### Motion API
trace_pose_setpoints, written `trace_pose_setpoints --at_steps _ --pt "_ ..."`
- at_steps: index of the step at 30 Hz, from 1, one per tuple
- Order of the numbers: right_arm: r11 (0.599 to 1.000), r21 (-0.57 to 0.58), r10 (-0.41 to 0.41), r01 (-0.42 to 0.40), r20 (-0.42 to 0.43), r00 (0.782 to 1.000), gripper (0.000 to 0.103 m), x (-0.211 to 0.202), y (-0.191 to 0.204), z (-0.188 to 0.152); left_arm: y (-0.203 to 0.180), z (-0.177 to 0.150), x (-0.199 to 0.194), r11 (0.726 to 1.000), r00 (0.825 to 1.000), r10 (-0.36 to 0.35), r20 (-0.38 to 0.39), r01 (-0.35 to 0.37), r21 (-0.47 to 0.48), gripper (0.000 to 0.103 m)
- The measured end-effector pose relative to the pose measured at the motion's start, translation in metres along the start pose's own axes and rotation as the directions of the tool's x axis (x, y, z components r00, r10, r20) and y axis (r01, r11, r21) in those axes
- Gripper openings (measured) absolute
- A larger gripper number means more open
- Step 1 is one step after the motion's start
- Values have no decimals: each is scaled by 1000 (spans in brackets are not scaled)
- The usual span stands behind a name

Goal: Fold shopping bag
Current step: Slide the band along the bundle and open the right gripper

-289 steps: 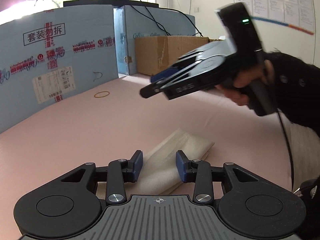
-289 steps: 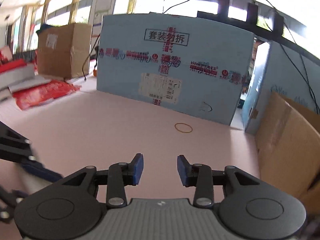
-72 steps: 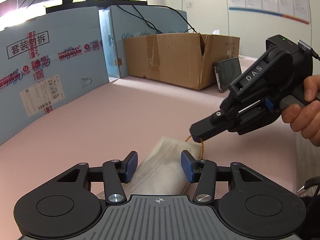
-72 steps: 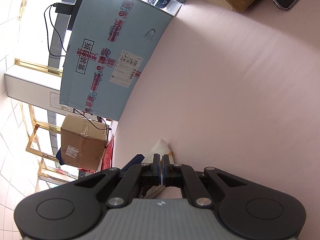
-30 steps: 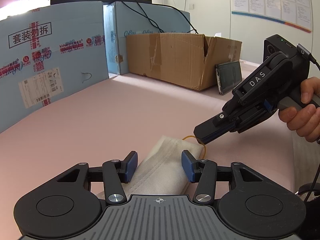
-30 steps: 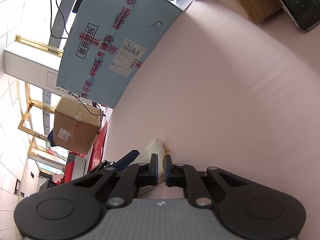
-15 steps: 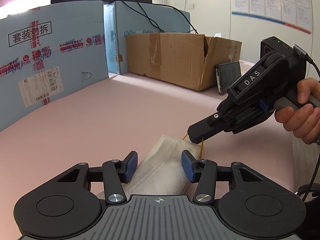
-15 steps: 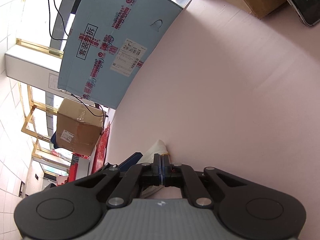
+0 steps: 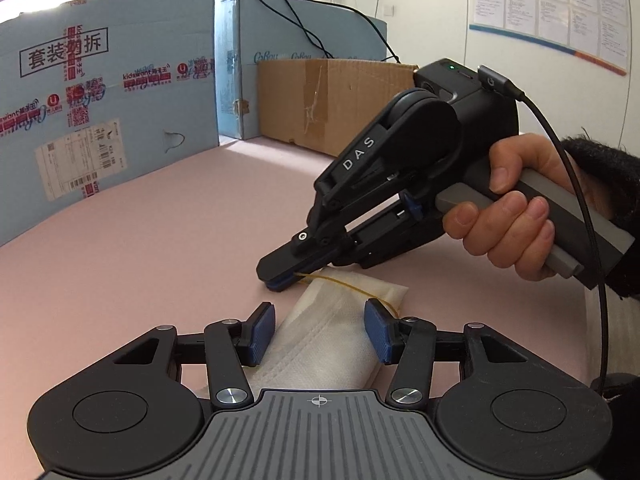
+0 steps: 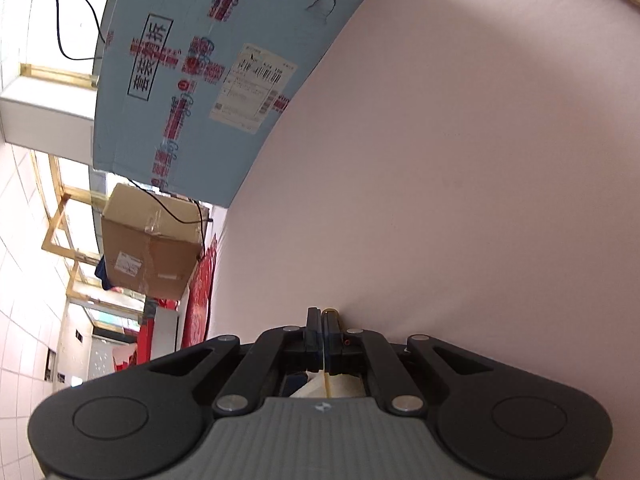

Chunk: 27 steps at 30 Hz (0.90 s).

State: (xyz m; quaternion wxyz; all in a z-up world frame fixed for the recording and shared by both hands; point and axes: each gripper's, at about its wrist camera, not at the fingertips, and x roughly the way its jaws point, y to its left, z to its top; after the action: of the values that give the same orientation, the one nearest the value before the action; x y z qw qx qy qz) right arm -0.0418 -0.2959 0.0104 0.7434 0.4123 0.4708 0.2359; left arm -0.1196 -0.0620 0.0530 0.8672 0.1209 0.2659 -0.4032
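Note:
The folded white shopping bag (image 9: pixel 328 336) lies on the pink table, its near part between the open blue fingers of my left gripper (image 9: pixel 320 332). My right gripper (image 9: pixel 280 282) is shut on a thin yellow rubber band (image 9: pixel 352 286) and stretches it across the bag's far end, tip low at the bag's left far corner. In the right wrist view the right gripper (image 10: pixel 322 320) is closed with the rubber band (image 10: pixel 329 312) pinched in it, and a bit of the white bag (image 10: pixel 316 386) shows beneath the fingers.
A blue printed board (image 9: pixel 100 100) stands along the back left. A brown cardboard box (image 9: pixel 332 100) stands at the back. The pink table (image 9: pixel 160 220) stretches out to the left of the bag. A second carton (image 10: pixel 152 240) shows beyond the board in the right wrist view.
My right gripper has moved left across the bag's far end and lower, pulling the rubber band taut over the bag. My left gripper has stayed open around the bag.

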Motion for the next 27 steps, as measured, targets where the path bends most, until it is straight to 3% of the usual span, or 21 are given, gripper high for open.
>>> trace_pose_setpoints --at_steps 2,8,12,16,21,22,27 --pt "998 -67 -11 7 -61 998 2 5 14 -4 -1 1 0 1000 1000 27 -3 -27 3 67" --pt "974 -228 -22 -19 -178 984 8 6 40 -11 -5 3 -3 998 999 54 -2 -54 24 68" --pt "966 -257 -49 -2 -194 980 11 3 45 -6 -10 -2 -23 990 992 129 5 -129 65 68" --pt "983 -186 -24 -11 -185 982 2 -5 24 -1 4 -17 -48 978 979 206 -1 -206 -28 69" --pt "953 -303 -65 -3 -213 975 10 9 54 -8 8 -19 -47 976 977 213 -13 -214 -41 69" --pt "943 -334 -80 1 -221 972 17 16 63 -11 11 -19 -47 977 979 204 -14 -205 -54 69" --pt "909 -416 -105 -7 -245 964 18 32 86 -34 15 -18 -46 972 975 224 -17 -224 -66 80"
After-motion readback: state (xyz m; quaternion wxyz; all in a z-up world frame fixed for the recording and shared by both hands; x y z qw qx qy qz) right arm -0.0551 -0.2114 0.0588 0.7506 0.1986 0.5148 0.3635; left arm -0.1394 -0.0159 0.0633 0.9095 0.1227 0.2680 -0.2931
